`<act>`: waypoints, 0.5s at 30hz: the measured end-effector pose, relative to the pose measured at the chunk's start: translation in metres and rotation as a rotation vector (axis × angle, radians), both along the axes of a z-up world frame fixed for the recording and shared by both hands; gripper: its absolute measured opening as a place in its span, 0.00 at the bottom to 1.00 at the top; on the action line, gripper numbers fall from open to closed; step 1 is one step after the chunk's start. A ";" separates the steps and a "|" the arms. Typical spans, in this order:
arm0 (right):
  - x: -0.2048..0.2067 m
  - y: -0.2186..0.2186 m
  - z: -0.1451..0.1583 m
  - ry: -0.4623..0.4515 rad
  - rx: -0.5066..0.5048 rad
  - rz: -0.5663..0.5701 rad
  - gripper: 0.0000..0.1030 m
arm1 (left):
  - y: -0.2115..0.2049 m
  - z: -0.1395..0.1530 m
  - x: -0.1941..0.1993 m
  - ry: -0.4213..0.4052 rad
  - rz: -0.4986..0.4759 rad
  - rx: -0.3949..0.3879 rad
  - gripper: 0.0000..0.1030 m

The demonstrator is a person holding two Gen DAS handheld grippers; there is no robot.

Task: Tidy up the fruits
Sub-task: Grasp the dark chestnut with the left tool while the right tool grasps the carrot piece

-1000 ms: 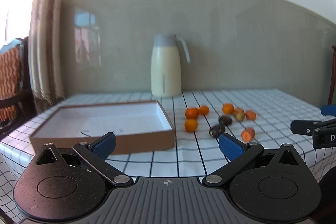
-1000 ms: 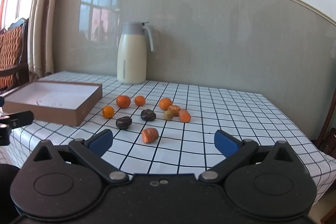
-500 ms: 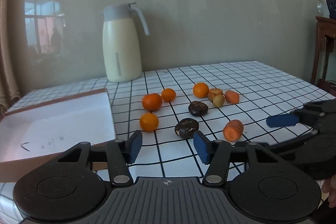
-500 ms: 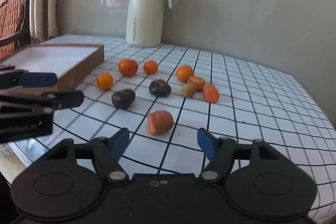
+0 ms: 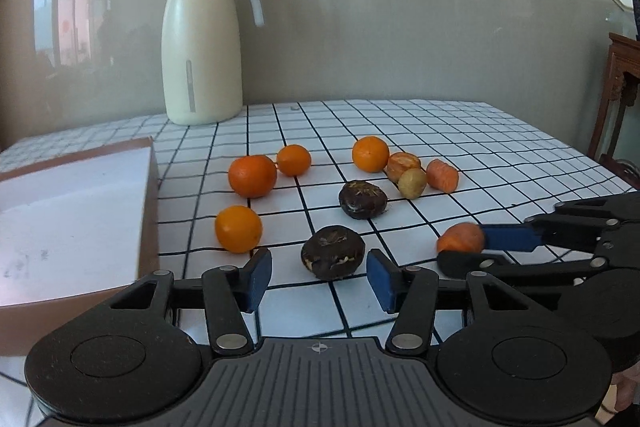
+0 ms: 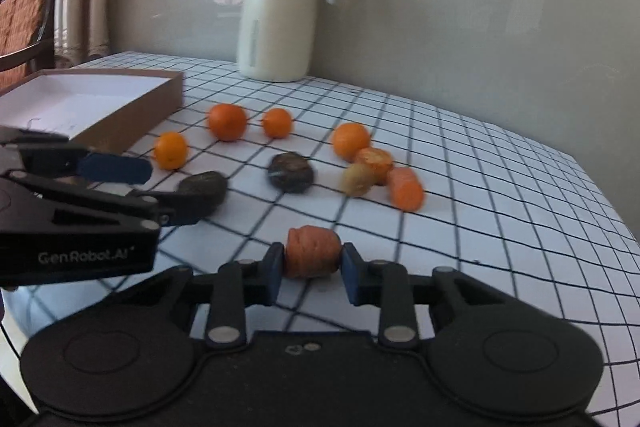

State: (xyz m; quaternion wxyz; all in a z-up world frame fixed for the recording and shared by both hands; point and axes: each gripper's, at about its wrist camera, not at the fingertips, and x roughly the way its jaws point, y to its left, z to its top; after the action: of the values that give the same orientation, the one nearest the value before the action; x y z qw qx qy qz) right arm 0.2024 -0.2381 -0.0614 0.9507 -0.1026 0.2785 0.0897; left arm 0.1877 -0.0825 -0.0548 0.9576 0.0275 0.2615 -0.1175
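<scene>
Tablecloth [image 5: 460,131] checked, wall [image 5: 400,27] grey, window reflection perhaps.

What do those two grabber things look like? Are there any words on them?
Both grippers are matte black: the left gripper and the right gripper each have two round discs, thin hinged bars with silver rivets, and flat blue pads. White lettering reading "Gen.Robot.AI" runs along the left gripper's side.
</scene>
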 end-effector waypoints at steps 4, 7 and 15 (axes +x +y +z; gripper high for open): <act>0.007 -0.009 0.000 0.003 0.025 -0.014 0.21 | -0.008 -0.005 0.011 0.023 -0.004 -0.002 0.52; 0.009 -0.012 -0.001 0.002 0.036 -0.015 0.21 | -0.015 -0.009 0.014 0.019 0.001 0.030 0.34; 0.003 -0.007 0.008 -0.029 0.059 -0.013 0.20 | -0.014 -0.002 0.002 -0.002 0.000 0.039 0.34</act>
State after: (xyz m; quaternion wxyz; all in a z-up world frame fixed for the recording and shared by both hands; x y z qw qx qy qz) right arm 0.2054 -0.2455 -0.0538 0.9579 -0.0739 0.2625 0.0900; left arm 0.1901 -0.0969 -0.0566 0.9572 0.0464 0.2627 -0.1125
